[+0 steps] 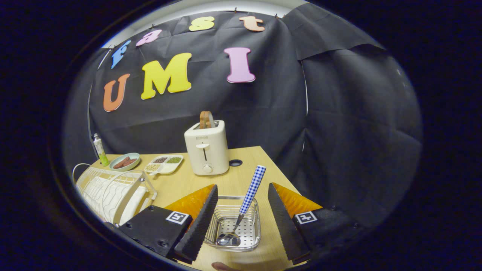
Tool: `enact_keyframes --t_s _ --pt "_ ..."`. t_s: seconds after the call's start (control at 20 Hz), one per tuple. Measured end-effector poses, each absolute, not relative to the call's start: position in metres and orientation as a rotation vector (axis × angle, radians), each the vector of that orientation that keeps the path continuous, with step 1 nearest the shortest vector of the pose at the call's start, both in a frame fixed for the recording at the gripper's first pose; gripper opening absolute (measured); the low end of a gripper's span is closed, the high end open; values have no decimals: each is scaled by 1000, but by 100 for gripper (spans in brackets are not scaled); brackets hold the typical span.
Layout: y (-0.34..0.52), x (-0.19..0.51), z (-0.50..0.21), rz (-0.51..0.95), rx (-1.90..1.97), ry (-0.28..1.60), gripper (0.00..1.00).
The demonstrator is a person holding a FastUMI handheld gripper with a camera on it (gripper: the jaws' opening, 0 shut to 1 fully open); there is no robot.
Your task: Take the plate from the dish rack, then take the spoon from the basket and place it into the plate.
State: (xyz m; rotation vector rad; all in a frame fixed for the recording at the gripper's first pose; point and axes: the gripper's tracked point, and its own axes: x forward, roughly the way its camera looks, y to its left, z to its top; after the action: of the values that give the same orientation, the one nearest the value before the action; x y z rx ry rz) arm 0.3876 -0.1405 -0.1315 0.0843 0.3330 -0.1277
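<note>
Fingers [241, 222] wide apart round basket [235, 222]

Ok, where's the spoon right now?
The spoon stands tilted in the basket, bowl down, between the open gripper jaws. The toaster is beyond it and the dish rack to its left.

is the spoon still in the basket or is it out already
In. The checked-handled metal spoon leans in the wire basket, bowl on its floor, handle above the rim, between the open claw fingers, untouched.
</note>
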Motion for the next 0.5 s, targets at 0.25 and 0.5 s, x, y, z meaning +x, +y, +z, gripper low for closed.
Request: enact_keyframes --t_s 0.25,0.5 --pt "-138 409 -136 -90 142 334 63" --pt "-129 403 -125 -86 181 285 17"
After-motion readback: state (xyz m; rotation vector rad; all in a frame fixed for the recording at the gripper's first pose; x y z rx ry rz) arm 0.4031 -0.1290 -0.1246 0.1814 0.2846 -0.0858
